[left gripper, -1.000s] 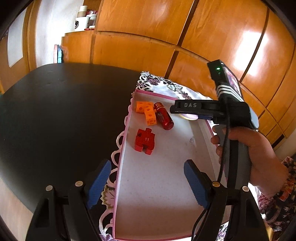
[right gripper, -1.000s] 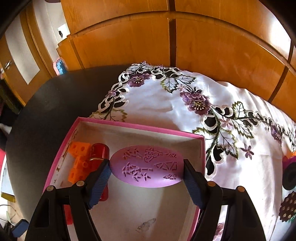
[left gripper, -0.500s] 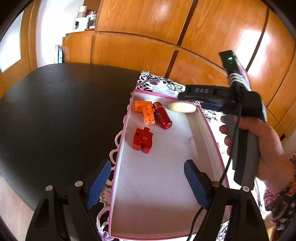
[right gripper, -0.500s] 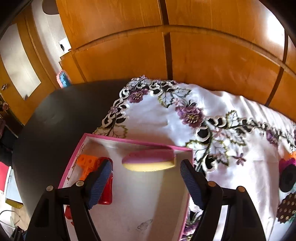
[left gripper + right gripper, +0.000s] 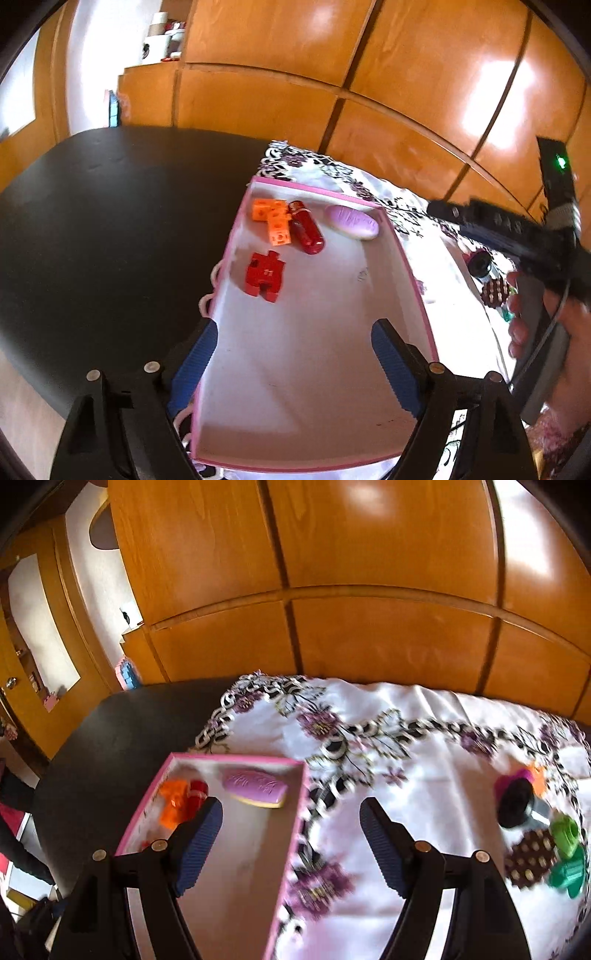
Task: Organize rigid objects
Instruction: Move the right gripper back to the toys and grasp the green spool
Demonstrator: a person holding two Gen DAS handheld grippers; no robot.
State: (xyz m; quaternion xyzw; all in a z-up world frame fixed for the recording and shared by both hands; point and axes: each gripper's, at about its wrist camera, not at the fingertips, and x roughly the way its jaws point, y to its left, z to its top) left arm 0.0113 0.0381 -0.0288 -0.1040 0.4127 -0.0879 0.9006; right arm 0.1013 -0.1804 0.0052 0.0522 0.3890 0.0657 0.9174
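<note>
A pink-rimmed white box (image 5: 413, 273) (image 5: 295, 827) lies on the embroidered cloth. In it lie a purple oval piece (image 5: 352, 221) (image 5: 255, 788), an orange block (image 5: 275, 219) (image 5: 173, 797), a red cylinder (image 5: 306, 229) (image 5: 197, 794) and a red puzzle piece (image 5: 265, 271). My left gripper (image 5: 293, 354) is open and empty over the box's near end. My right gripper (image 5: 291, 834) is open and empty, raised over the box's right wall; its body shows in the left wrist view (image 5: 517, 229).
More loose pieces lie on the cloth to the right: a black round piece (image 5: 515, 806) (image 5: 480, 262), a brown dotted piece (image 5: 532, 856) (image 5: 495, 291), green pieces (image 5: 567, 853) and an orange and magenta piece (image 5: 528, 775). The dark table (image 5: 110, 229) spreads left. Wooden cabinets (image 5: 369, 590) stand behind.
My right gripper opened and let the purple oval piece drop into the box's far end, then drew back and to the right. The left gripper stayed open over the box.
</note>
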